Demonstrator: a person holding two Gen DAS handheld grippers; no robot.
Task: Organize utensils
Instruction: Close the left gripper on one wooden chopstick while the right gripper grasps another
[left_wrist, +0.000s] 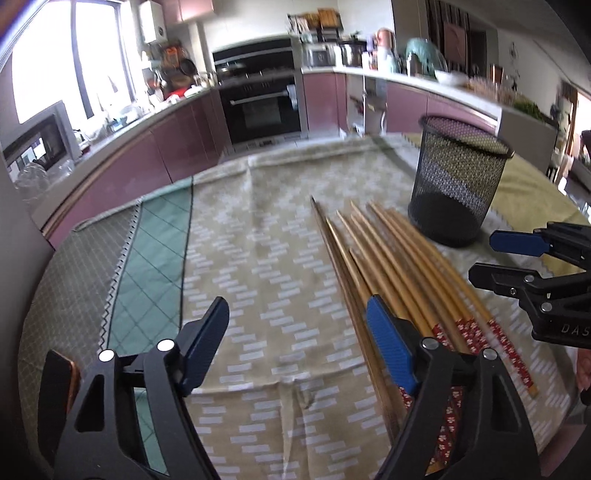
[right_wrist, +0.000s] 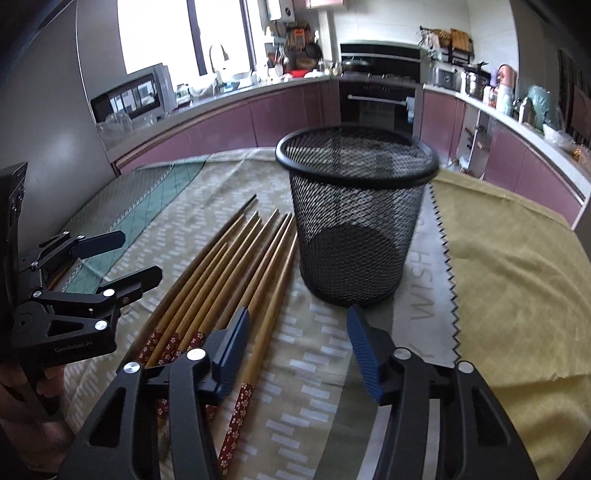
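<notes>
Both your hand-held grippers gape empty; the long wooden chopsticks (right_wrist: 236, 266) lie lengthwise between them, right hand-held gripper (right_wrist: 295, 343) nearest, black mesh cup (right_wrist: 354, 221) ahead.

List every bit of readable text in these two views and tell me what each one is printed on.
"GenRoboLAI", as best it reads, small: on the body of the left tongs, right wrist view.
"DAS", cut off by the picture's edge: on the body of the right tongs, left wrist view.
"WISH", with further letters hidden: on the tablecloth beside the mesh cup.
Labels on the far counter items: too small and blurred.
</notes>
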